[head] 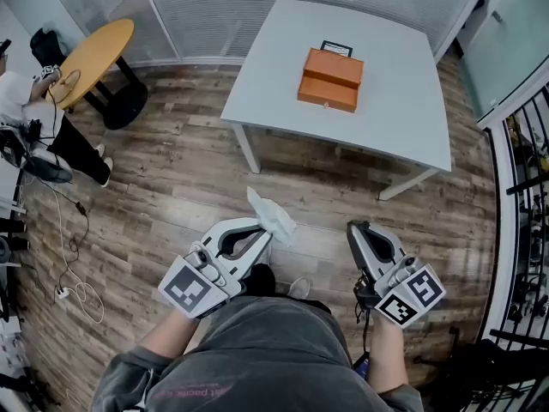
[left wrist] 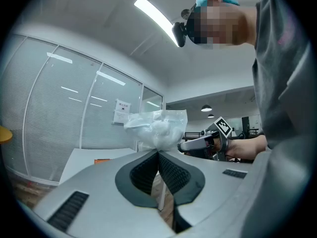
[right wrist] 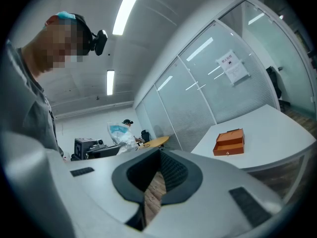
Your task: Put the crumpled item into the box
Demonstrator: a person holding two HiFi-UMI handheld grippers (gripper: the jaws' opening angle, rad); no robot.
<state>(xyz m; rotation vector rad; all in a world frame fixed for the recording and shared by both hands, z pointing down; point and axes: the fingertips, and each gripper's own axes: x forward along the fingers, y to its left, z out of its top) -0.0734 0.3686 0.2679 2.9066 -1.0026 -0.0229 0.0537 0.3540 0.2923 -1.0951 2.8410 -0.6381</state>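
An orange box [head: 330,80] with its lid down sits on the white table [head: 386,118] well ahead of me; it also shows as the orange box [right wrist: 230,142] in the right gripper view. The crumpled item [head: 273,215], a wad of white, thin plastic-like sheet, sticks out of my left gripper [head: 262,232], which is shut on it low over the wooden floor. The wad [left wrist: 157,128] bulges above the closed left gripper [left wrist: 158,153]. My right gripper [head: 358,230] is level with it, to the right, shut with nothing between its fingers; the right gripper [right wrist: 159,153] points toward the table.
A round yellow table [head: 94,54] stands far left with a seated person [head: 39,118] beside it. Cables [head: 73,290] trail over the floor at left. A black railing [head: 523,196] runs along the right. Glass partition walls [head: 214,7] stand behind the white table.
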